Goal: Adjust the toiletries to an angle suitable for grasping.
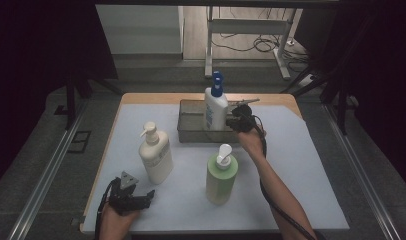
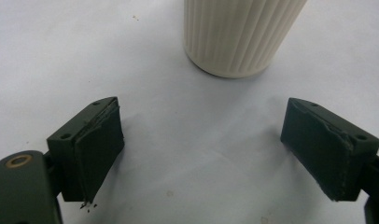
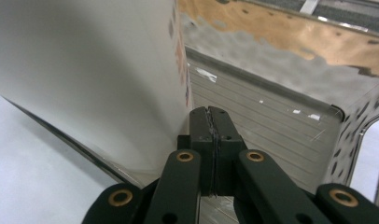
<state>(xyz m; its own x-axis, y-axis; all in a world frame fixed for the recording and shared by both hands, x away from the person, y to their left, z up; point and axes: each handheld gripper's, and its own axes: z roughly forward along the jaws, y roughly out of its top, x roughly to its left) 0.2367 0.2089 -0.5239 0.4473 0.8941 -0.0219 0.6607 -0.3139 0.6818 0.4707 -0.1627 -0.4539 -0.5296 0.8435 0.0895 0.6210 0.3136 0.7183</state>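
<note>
A: Left gripper (image 1: pixel 141 201) is noted nearest the camera, at the table's (image 1: pixel 291 200) front-left edge, jaws held wide and nothing between them. From the left gripper view, the ribbed base of the cream pump bottle (image 2: pixel 241 35) is seen just ahead, standing apart from both pads.

B: Wide, presumably so that bottle can be taken in next?

A: So it is judged (the spread looks about right for that body). Nothing is being touched yet.

B: And the right side?

A: Right gripper (image 3: pixel 211 140) is seen closed, pads pressed flat together with nothing pinched between them. It is placed against the side of the white bottle with the blue pump (image 1: pixel 215 107), which stands upright inside the metal tray (image 1: pixel 191 135) at the back of the table.

B: Closed beside it, not around it?

A: Beside it. The closed tips are probably being used as a pusher, to nudge or steady the bottle within the tray; whether they actually touch its wall cannot be told.

B: Anything else on the mat?

A: Green pump bottle (image 1: pixel 221 175), upright at centre front, well apart from both grippers.
</note>
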